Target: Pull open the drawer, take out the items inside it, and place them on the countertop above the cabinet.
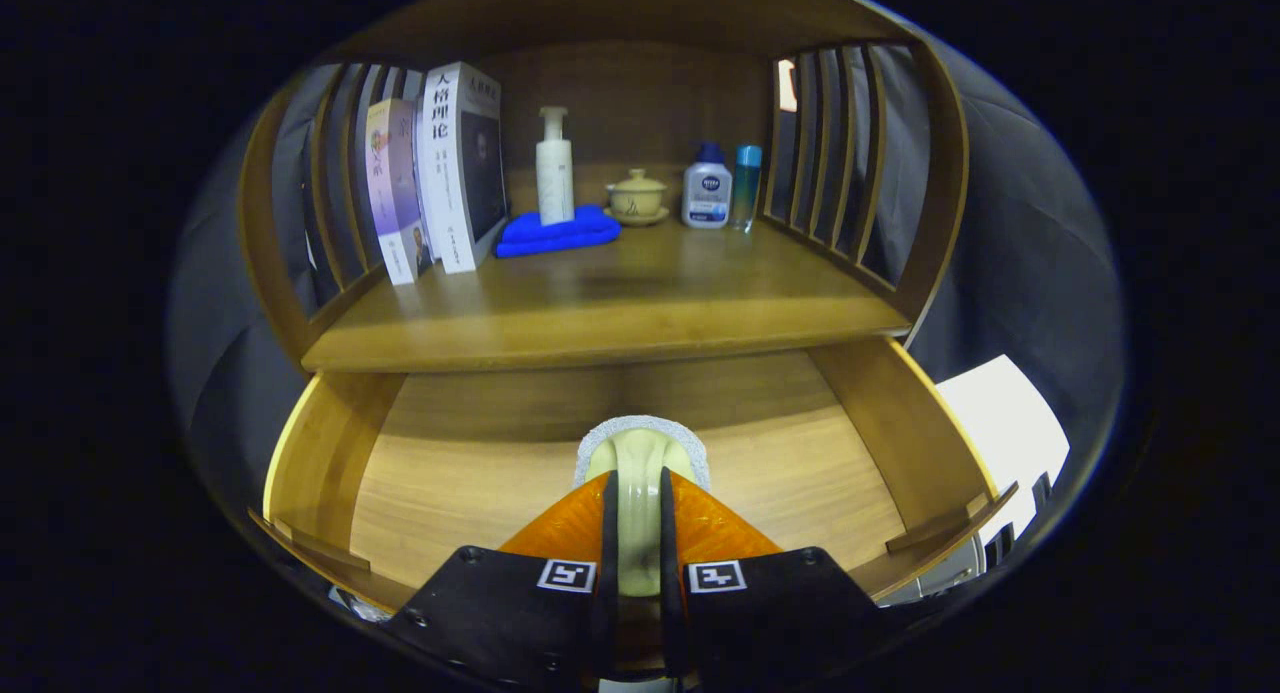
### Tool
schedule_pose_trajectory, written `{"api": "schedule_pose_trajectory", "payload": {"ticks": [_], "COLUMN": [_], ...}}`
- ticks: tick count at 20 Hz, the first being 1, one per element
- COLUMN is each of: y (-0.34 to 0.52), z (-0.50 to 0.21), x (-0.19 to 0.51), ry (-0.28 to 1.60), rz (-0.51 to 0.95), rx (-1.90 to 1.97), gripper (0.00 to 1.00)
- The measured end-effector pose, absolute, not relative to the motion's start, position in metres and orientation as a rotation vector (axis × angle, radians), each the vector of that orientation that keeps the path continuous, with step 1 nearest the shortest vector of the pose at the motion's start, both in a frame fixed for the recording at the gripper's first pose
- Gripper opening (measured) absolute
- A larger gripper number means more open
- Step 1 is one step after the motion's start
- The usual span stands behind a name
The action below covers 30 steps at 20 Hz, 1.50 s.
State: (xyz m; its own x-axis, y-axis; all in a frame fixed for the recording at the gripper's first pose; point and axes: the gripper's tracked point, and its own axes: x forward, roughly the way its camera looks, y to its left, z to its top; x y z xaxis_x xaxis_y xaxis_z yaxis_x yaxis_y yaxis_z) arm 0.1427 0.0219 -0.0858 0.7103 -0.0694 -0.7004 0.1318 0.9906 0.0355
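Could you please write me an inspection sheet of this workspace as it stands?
Surface: wooden countertop above the drawer, front part bare.
Job's things: drawer pulled open; a cream-coloured item with a grey speckled edge sits between the fingers over the drawer floor.
Clutter: at the back of the countertop, two upright books, a white pump bottle on a blue cloth, a lidded cup on a saucer, a white bottle with a blue cap, and a slim blue bottle.
Grippers: gripper, fingers closed on the cream item.
Cables: nothing seen.
Surroundings: slatted wooden side panels, dark booth cloth beyond.
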Motion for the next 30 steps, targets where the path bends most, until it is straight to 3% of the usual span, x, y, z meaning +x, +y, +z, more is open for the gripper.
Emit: {"api": "schedule_pose_trajectory", "payload": {"ticks": [16,30], "y": [0.012,-0.001], "z": [0.006,0.002], "x": [0.198,0.292], "ry": [0.544,0.559], "rz": [-0.061,-0.009], "rx": [-0.025,-0.039], "gripper": [0.19,0.20]}}
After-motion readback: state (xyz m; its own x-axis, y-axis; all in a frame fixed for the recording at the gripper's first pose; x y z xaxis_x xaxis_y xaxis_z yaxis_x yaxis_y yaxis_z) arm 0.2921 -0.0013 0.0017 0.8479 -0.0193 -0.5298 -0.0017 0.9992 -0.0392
